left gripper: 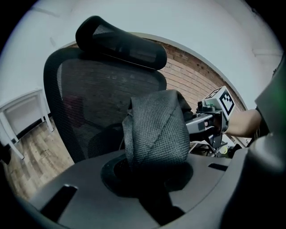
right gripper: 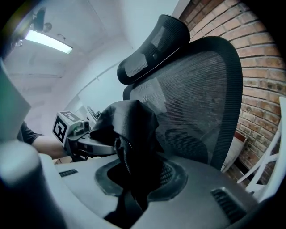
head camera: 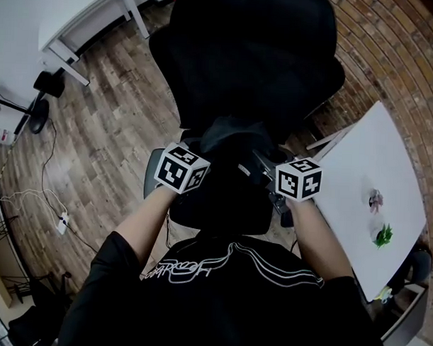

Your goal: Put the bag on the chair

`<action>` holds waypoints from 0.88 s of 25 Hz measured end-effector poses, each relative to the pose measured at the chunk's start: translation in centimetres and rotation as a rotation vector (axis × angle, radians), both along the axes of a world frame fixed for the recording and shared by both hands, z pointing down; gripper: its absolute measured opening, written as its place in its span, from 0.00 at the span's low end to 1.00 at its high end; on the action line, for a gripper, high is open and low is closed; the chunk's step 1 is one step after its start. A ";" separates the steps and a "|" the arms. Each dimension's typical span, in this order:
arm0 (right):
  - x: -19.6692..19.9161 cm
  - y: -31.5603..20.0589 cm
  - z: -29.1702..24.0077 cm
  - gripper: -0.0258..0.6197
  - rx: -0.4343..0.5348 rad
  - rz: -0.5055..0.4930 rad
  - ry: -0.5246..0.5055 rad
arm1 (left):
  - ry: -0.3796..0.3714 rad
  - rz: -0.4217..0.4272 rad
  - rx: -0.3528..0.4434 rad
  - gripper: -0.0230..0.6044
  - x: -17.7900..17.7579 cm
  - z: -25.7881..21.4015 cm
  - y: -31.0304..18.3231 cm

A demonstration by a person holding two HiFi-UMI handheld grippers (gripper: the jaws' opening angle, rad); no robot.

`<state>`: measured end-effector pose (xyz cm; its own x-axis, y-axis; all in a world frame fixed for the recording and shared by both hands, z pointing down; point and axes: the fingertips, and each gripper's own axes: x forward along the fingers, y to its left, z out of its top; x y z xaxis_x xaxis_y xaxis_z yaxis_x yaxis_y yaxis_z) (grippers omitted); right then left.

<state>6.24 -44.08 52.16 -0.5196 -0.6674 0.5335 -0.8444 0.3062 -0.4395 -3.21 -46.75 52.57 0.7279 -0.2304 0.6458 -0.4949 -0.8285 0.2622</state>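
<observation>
The left gripper's [left gripper: 149, 173] fingers pinch a fold of the bag [head camera: 232, 144], which hangs between both grippers in front of the chair's [head camera: 256, 56] mesh back, above the seat. The right gripper's [right gripper: 134, 179] fingers pinch the bag's other side by the zip. Judging by this, the carry is nearly over. What remains is lowering the bag and letting go; whether it touches the seat is hidden.

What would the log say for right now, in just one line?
step: bag to chair | left gripper: shut on bag | right gripper: shut on bag | bag: in front of chair back, not released
</observation>
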 end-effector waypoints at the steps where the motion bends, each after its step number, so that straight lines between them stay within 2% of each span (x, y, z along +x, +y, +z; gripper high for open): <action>1: 0.1 -0.3 0.4 0.16 -0.009 0.008 0.006 | 0.000 0.009 -0.006 0.19 0.1 0.4 -0.4; 8: 0.9 -1.6 4.0 0.16 -0.070 0.063 0.024 | -0.028 0.067 -0.021 0.19 1.0 3.9 -2.2; 13: 0.7 -1.2 6.8 0.18 -0.115 0.045 0.060 | -0.047 0.103 -0.040 0.19 0.8 6.6 -1.9; 22: -0.3 -1.6 8.3 0.18 -0.070 0.065 0.054 | -0.001 0.114 -0.016 0.19 -0.1 8.3 -2.2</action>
<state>5.98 -45.65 60.43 -0.4457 -0.6586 0.6063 -0.8846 0.2203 -0.4110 -3.35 -48.97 60.84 0.7484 -0.1357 0.6492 -0.3979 -0.8750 0.2758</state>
